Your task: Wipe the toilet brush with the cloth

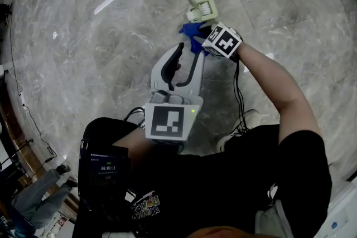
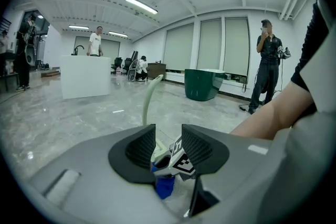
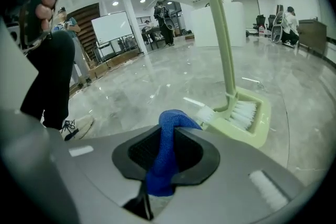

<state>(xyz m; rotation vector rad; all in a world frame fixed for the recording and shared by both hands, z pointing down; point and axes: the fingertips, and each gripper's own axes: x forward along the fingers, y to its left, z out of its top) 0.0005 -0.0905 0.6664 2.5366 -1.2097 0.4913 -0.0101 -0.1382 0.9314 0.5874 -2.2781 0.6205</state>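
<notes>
Right gripper view shows the right claw (image 3: 167, 139) pinching the blue cloth (image 3: 169, 128), bunched ahead of its tips so fabric probably meets the toilet brush (image 3: 224, 55) first. The brush stands in its green holder (image 3: 261, 122) on the floor (image 3: 131, 92), just beyond. The left claw (image 2: 169, 145) hangs spread and empty behind, and the holder's rim likely shields the bristles.

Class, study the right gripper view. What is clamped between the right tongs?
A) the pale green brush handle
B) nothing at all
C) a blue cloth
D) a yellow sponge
C: the right tongs are closed on a blue cloth that bunches up above the pads, while the pale green toilet brush stands on the floor beyond them, outside the grip.
</notes>
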